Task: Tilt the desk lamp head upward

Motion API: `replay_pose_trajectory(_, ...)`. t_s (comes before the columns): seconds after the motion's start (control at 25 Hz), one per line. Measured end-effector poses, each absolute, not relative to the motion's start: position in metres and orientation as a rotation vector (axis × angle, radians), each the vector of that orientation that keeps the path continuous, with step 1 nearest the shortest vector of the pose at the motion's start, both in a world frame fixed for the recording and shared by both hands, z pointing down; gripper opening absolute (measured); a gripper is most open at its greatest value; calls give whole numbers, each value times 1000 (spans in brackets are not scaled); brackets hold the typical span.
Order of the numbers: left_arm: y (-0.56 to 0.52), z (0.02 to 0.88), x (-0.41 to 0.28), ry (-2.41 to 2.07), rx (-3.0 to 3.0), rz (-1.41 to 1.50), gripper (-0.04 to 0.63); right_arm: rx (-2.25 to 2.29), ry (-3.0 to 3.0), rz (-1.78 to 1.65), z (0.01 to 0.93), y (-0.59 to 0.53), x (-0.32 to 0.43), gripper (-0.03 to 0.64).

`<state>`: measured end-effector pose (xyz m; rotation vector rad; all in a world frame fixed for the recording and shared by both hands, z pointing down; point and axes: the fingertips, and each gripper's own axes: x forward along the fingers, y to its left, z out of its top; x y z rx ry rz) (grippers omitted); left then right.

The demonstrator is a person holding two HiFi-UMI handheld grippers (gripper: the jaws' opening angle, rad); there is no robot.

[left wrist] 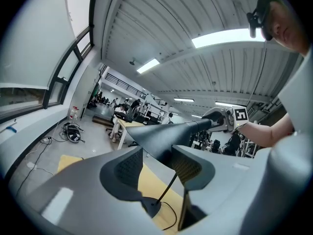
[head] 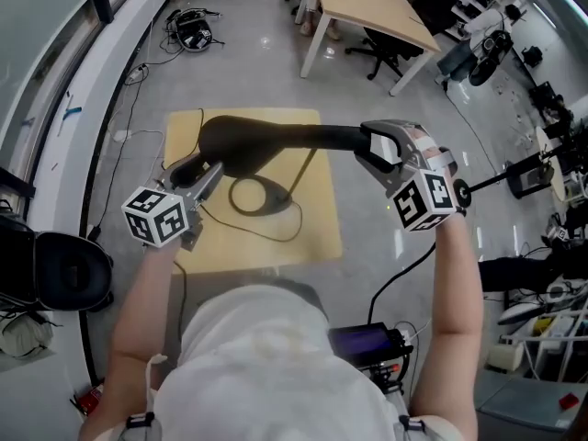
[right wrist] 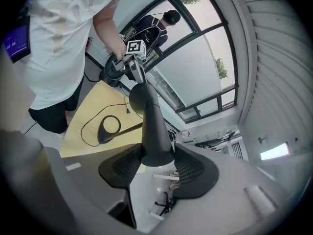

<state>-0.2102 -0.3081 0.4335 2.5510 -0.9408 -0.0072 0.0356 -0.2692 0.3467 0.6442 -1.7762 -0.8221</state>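
Fingers (left wrist: 128, 168) of left gripper (head: 204, 175) and right gripper (head: 372, 150) clamp opposite lamp head (head: 276, 138) ends.

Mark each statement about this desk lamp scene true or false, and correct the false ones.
1. Both grippers hold the lamp head. True: the left gripper and the right gripper each close on the lamp head.
2. The lamp base is ring-shaped. True.
3. The lamp base stands on the floor. False: it rests on the yellow tabletop.
4. The lamp head is white. False: it is black.
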Motion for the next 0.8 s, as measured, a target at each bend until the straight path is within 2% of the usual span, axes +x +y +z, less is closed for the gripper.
replay_pose_trajectory(0.8,-302,374,-220,-1132,2636,7,169,709,-1919,-739,363,-260,43,218)
